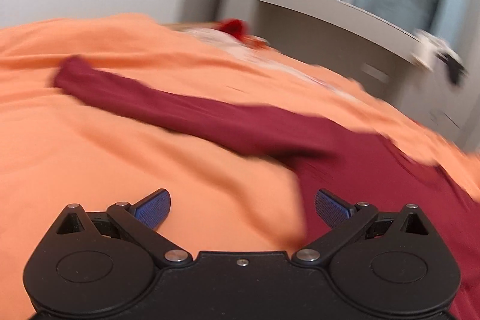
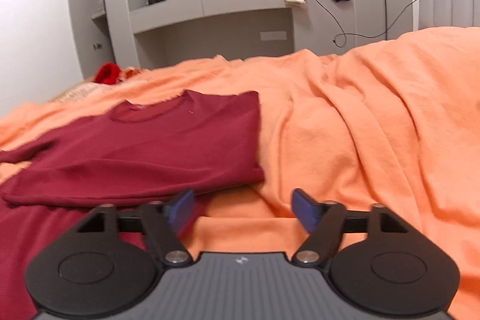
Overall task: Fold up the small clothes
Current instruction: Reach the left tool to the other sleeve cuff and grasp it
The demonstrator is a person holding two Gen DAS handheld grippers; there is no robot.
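A dark red long-sleeved knit shirt (image 2: 156, 146) lies flat on a bed covered by a rumpled orange blanket (image 2: 375, 116), its right side already folded in, neckline toward the far edge of the bed. The right gripper (image 2: 243, 210) hovers just off the shirt's near right corner, blue-padded fingers spread apart and holding nothing. The left gripper (image 1: 243, 209), also released and empty, sits low over the blanket, with the shirt's outstretched sleeve (image 1: 180, 110) lying ahead of it and the body just to its right.
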